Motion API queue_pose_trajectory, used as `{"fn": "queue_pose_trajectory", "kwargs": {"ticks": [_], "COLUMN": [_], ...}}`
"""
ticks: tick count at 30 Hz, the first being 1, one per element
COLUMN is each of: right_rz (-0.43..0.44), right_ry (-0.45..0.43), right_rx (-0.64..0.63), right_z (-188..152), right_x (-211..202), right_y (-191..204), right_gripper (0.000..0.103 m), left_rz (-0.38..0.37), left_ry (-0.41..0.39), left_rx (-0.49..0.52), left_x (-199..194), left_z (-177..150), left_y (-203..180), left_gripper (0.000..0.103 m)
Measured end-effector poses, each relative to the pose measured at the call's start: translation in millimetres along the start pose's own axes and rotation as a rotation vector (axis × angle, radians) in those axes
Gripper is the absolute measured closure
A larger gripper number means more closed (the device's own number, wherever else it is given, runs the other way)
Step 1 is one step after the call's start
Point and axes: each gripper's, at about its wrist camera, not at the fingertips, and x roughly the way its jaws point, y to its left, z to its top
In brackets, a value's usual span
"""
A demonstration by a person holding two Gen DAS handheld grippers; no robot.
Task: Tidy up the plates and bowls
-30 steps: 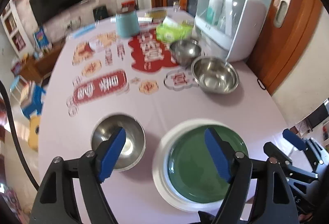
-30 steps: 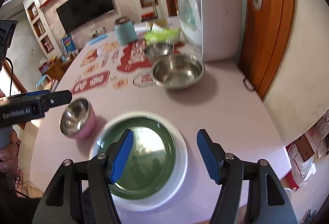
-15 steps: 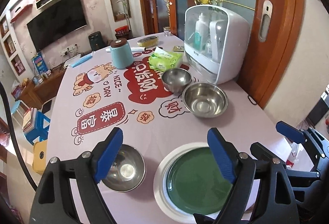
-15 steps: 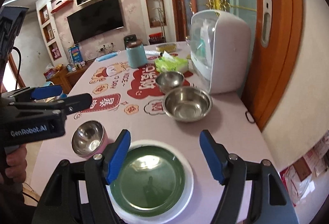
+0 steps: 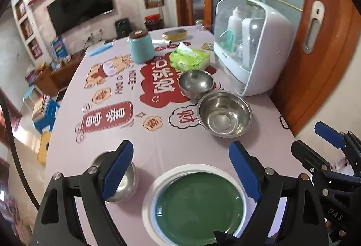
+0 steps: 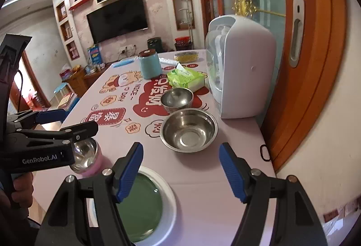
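Note:
A green plate [image 5: 198, 207] lies inside a white-rimmed plate [image 5: 149, 200] at the near edge of the table. My left gripper [image 5: 179, 146] hovers above it; its jaws are opening with nothing between them. Left of the plate stands a small steel bowl with a pink outside [image 5: 128, 180], partly hidden by the left finger. My right gripper [image 6: 180, 148] hangs open and empty over the bare cloth between the green plate [image 6: 144, 200] and a large steel bowl [image 6: 189, 130]. A smaller steel bowl [image 6: 177, 99] sits behind that one. The pink bowl [image 6: 88, 153] shows under the left gripper.
A white dish cabinet [image 5: 252, 47] stands at the table's right edge beside a wooden door [image 5: 315, 65]. A green tissue pack [image 5: 189, 58] and a teal canister [image 5: 141, 47] sit further back. The printed tablecloth [image 5: 108, 119] covers the table. A hand [image 6: 20, 189] holds the left gripper.
Both grippers have drawn back and risen away from the plates, so more of the table shows. The left jaws stand a little wider. Plates and bowls have not moved.

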Motion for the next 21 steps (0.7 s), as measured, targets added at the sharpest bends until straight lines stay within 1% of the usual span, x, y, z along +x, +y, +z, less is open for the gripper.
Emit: {"fn": "queue_pose_trajectory", "kwargs": {"ticks": [7, 11, 14, 21], "right_rz": [0.058, 0.085, 0.106, 0.130], "right_ry": [0.062, 0.094, 0.106, 0.125], "right_rx": [-0.031, -0.036, -0.040, -0.055], "right_z": [3, 6, 9, 15], "right_x": [28, 44, 54, 78], "right_y": [-32, -47, -56, -70], "right_gripper": [0.033, 0.033, 0.033, 0.033], "left_rz": [0.050, 0.068, 0.067, 0.059], "left_ry": [0.059, 0.100, 0.122, 0.137], "left_rx": [-0.090, -0.148, -0.177, -0.215], "left_x": [26, 44, 56, 77], "left_z": [3, 2, 2, 7], "left_y": [-18, -21, -24, -31], "left_gripper": [0.017, 0.017, 0.017, 0.017]}}
